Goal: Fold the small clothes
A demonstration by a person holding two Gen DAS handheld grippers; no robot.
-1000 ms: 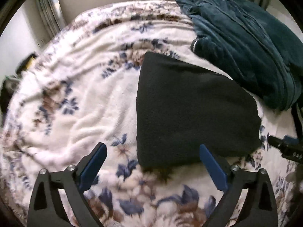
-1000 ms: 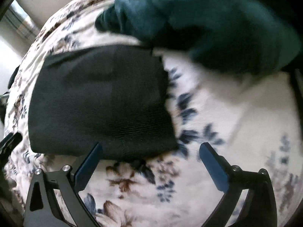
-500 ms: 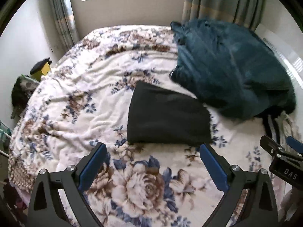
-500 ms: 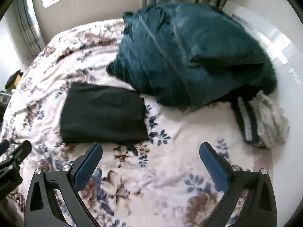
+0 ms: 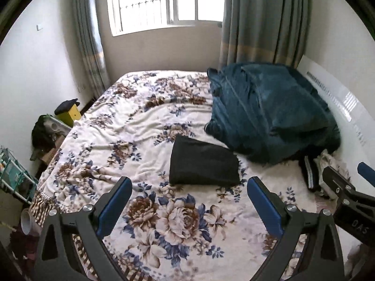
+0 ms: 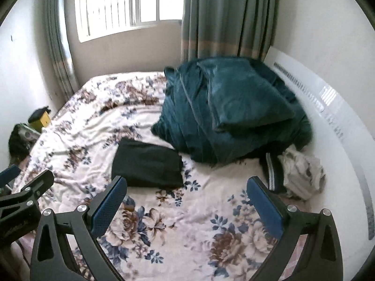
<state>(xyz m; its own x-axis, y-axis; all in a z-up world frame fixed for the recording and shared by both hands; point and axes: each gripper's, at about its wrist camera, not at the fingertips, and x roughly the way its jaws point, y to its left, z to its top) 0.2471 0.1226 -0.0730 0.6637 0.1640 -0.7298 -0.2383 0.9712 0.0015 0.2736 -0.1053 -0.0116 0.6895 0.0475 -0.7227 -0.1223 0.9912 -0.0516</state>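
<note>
Daylight enters from the bright, overexposed barred window (image 5: 161, 2) at twelve o'clock. The edges bend strongly and turn black. The right wrist view is slightly blurred.

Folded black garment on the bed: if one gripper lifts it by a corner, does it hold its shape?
Probably not. The folded black garment lies flat in soft layers, so a corner lift would likely let them fall open. It looks thin, likely light. The plush floral blanket underneath would probably drag on it when pushed, bunching rather than sliding.
</note>
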